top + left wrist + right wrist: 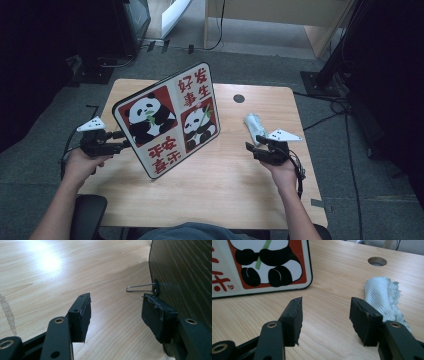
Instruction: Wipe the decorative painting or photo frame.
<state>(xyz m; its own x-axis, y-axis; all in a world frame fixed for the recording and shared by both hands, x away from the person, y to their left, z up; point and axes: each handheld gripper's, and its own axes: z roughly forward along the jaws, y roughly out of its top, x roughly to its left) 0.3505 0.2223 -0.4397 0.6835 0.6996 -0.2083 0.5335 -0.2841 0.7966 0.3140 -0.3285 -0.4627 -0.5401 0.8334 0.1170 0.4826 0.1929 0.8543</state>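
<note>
Both the left gripper [116,315] and right gripper [325,320] gape wide and empty beside the square red-and-white panda picture board [169,119], bare wooden table [225,185] between them.

We read this as a lab or office: grey carpet [45,165], floor cables [330,107], wooden surface [225,190] with grommet hole [239,98].
</note>
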